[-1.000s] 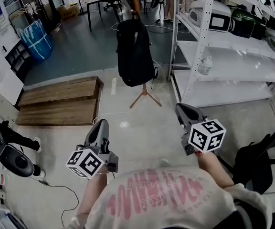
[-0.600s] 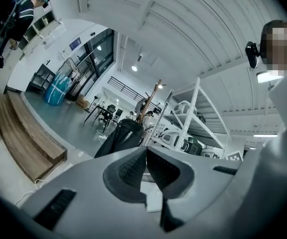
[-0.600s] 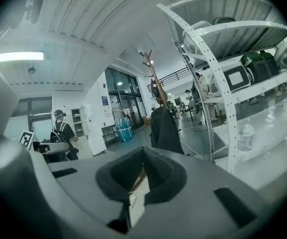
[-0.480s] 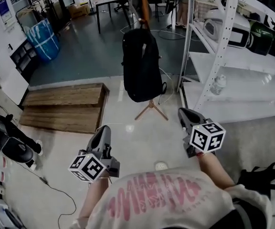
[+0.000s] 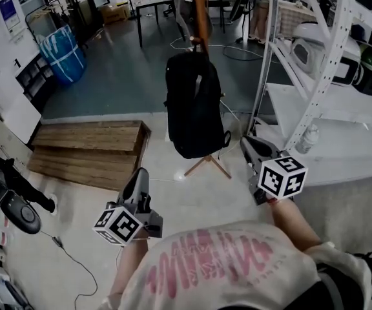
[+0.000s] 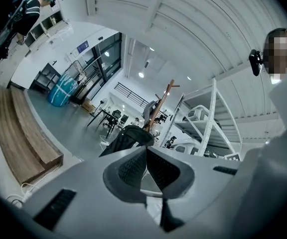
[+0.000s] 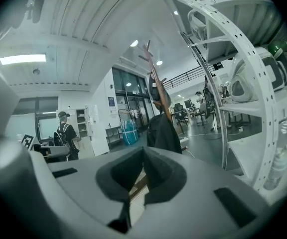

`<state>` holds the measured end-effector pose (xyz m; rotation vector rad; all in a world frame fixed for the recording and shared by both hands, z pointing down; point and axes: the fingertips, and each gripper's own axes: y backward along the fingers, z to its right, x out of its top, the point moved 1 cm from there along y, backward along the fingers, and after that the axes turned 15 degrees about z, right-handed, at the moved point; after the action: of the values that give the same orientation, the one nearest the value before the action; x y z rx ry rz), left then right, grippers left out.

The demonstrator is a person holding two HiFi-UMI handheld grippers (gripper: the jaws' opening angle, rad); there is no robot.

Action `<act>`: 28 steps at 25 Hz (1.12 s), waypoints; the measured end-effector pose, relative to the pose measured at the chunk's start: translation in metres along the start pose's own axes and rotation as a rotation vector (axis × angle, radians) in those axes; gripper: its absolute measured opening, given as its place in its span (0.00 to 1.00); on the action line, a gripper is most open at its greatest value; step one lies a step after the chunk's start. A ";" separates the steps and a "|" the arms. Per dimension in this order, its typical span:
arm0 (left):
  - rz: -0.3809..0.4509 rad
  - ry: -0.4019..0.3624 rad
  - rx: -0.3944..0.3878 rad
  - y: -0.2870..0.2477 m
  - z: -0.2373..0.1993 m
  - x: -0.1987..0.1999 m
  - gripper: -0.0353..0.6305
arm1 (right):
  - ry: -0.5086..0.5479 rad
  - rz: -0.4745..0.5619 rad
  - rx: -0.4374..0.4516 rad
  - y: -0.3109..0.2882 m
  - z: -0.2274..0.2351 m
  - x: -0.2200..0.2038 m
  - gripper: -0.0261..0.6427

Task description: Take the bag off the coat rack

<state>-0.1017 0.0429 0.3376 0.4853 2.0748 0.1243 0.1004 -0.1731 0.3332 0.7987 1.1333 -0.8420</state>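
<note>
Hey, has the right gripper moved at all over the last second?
Yes. The right gripper has gone forward: its tip now sits level with the coat rack's feet, where before it was short of them.

White metal shelving (image 5: 315, 102) stands right; a low wooden platform (image 5: 89, 150) lies left.

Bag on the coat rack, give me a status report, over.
Left gripper and right gripper shut, empty, short of the bag. Bag hangs on coat rack. Shelves close on the right.
</note>
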 end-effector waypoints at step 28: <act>-0.045 0.089 -0.016 -0.173 -0.153 -0.020 0.06 | -0.113 0.073 -0.129 -0.161 0.067 -0.043 0.05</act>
<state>-0.2713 -0.1072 0.3861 0.4297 2.1683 0.1374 -0.0215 -0.2996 0.3721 0.6736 1.0411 -0.7363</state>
